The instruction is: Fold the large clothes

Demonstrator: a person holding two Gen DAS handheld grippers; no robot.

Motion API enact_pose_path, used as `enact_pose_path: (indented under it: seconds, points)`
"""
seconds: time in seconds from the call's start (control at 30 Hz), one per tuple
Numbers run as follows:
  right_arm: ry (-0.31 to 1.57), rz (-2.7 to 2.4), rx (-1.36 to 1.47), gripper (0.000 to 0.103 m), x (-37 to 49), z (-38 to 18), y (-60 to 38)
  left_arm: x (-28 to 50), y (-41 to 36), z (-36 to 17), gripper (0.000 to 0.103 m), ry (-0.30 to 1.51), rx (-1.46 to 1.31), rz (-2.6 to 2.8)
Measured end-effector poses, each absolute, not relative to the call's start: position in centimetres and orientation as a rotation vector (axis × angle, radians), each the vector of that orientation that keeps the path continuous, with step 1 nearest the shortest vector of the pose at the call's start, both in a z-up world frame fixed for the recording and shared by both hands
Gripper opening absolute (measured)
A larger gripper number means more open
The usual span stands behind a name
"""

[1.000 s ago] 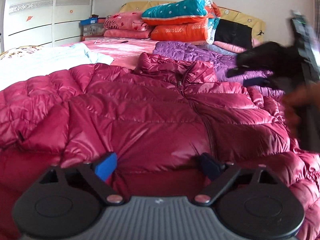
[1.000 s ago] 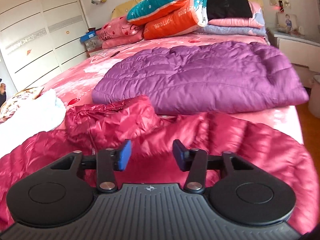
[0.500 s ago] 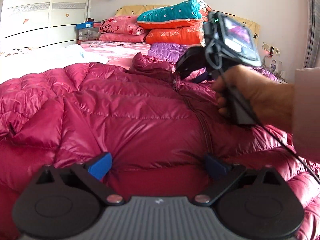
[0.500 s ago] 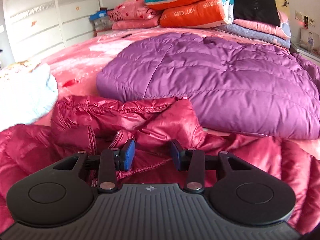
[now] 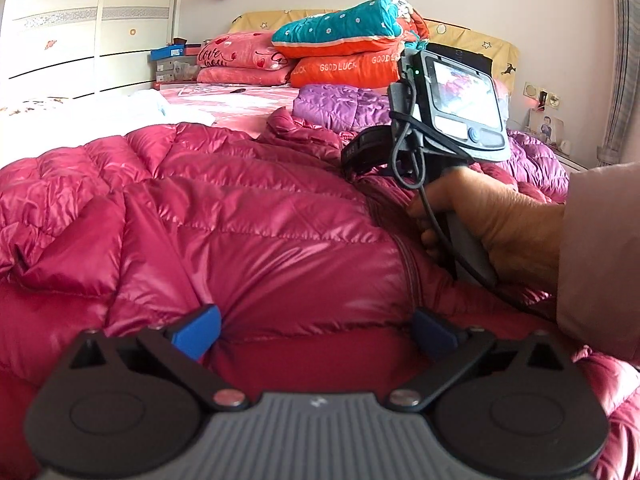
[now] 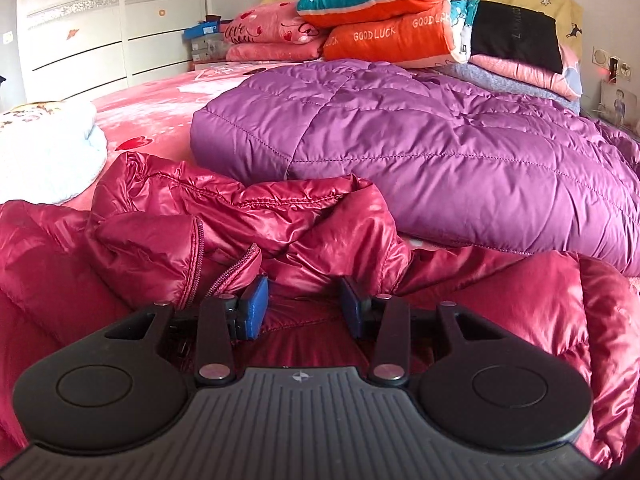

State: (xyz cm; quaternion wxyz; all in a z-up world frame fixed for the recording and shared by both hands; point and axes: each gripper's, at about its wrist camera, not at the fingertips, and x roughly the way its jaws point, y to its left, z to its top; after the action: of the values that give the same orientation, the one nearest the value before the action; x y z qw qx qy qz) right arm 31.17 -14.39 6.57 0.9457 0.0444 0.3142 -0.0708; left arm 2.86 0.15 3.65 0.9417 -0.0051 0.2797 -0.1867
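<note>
A shiny crimson down jacket (image 5: pixel 260 220) lies spread front-up on the bed, zipper down its middle. My left gripper (image 5: pixel 316 330) sits low at the jacket's near hem. Its jaws are opening wide, with the hem fabric lying between the blue pads (image 5: pixel 196 332) but not pinched. A person's hand (image 5: pixel 492 220) holds my right gripper over the collar area. In the right wrist view the right gripper (image 6: pixel 304 306) stands half open just above the crumpled collar (image 6: pixel 248 216) by the open zipper top, with fabric below its pads and nothing clamped.
A purple down jacket (image 6: pixel 440 152) lies flat behind the collar. Folded quilts and pillows (image 6: pixel 380 20) are stacked at the headboard. A white bundle (image 6: pixel 48 148) lies on the pink bedsheet (image 6: pixel 160 100) at left, and a wardrobe (image 5: pixel 60 32) stands beyond.
The right gripper and its hand came in from the right and sank toward the collar, which now fills its view. The left gripper's jaws spread a little wider and stayed in place.
</note>
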Motion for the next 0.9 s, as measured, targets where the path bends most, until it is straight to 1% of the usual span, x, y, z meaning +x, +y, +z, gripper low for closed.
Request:
enact_pose_path:
  seconds: [0.1, 0.13, 0.2, 0.23, 0.27, 0.3, 0.47, 0.67, 0.9]
  points:
    - [0.643, -0.152, 0.086, 0.054, 31.1, 6.7, -14.4, 3.0, 0.2, 3.6, 0.102, 0.568, -0.01, -0.381]
    - [0.645, -0.154, 0.091, 0.057, 31.2, 6.8, -14.5, 3.1, 0.2, 3.6, 0.102, 0.567, -0.009, -0.379]
    - [0.65, -0.164, 0.107, 0.07, 31.4, 7.1, -15.1, 3.1, 0.2, 3.6, 0.102, 0.565, -0.006, -0.378]
    - [0.656, -0.166, 0.12, 0.074, 31.3, 7.4, -15.3, 3.1, 0.1, 3.6, 0.102, 0.563, -0.003, -0.377]
    - [0.662, -0.173, 0.134, 0.087, 31.3, 7.7, -15.6, 3.1, 0.1, 3.6, 0.102, 0.562, -0.001, -0.376]
    - [0.666, -0.191, 0.144, 0.103, 31.1, 7.9, -15.9, 3.1, 0.1, 3.5, 0.102, 0.561, 0.002, -0.375]
    - [0.618, -0.217, 0.203, 0.103, 28.2, 10.5, -17.4, 3.2, -0.1, 3.5, 0.102, 0.556, 0.008, -0.375]
    - [0.526, -0.263, 0.291, 0.103, 22.4, 14.6, -19.6, 3.1, -0.2, 3.5, 0.102, 0.552, 0.008, -0.376]
    - [0.476, -0.361, 0.335, 0.103, 14.3, 16.6, -21.5, 3.1, -0.8, 3.4, 0.102, 0.555, 0.048, -0.362]
